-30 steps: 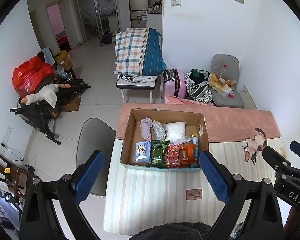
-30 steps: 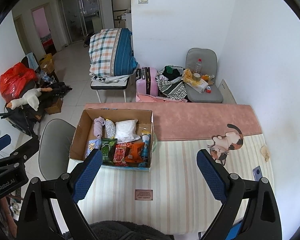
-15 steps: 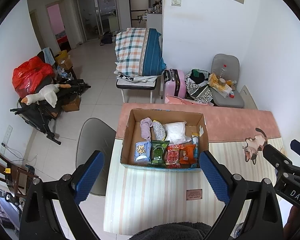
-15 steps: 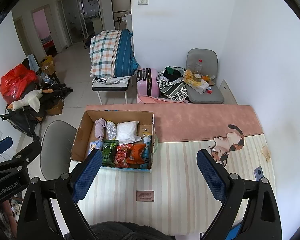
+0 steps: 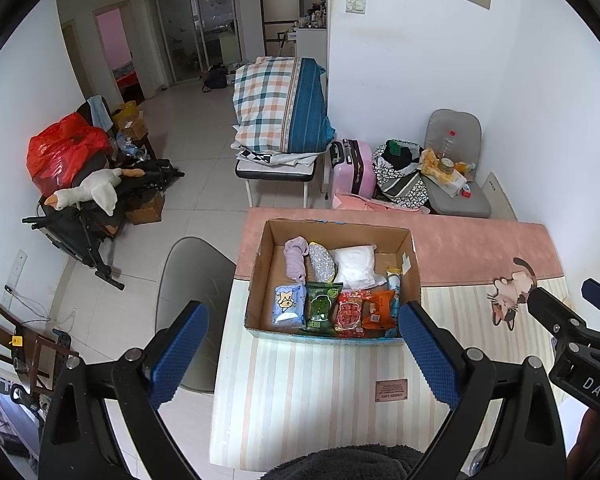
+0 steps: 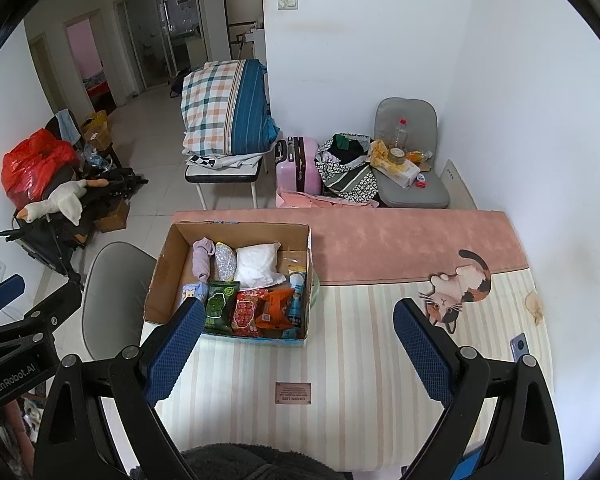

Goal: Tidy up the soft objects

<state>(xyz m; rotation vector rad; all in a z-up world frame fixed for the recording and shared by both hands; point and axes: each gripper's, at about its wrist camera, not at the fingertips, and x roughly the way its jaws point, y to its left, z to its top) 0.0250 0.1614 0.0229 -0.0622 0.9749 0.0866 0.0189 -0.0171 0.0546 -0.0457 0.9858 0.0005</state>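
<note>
The cardboard box [image 5: 256, 280] of soft packets is being framed ahead of both wide-open, empty grippers, nearer the left gripper [image 5: 302, 354] than the right gripper [image 6: 300, 354].

Pink suitcase [image 5: 354, 166] beside cluttered grey chair [image 5: 458, 168], plaid bedding [image 5: 280, 110] on bench, red bag [image 5: 64, 152]

One cardboard box [image 5: 260, 280] on table [image 5: 300, 392]. Inside, back row: one lilac rolled cloth [image 5: 295, 261], one silver glittery pouch [image 5: 321, 265], one white soft pack [image 5: 355, 266]. Front row: one blue tissue pack [image 5: 288, 306], one green snack bag [image 5: 321, 309], one red snack bag [image 5: 350, 314], one orange snack bag [image 5: 378, 311], one upright blue-white tube [image 5: 394, 286]. Two tools, left [image 5: 300, 350] and right [image 6: 298, 346], both spread wide
</note>
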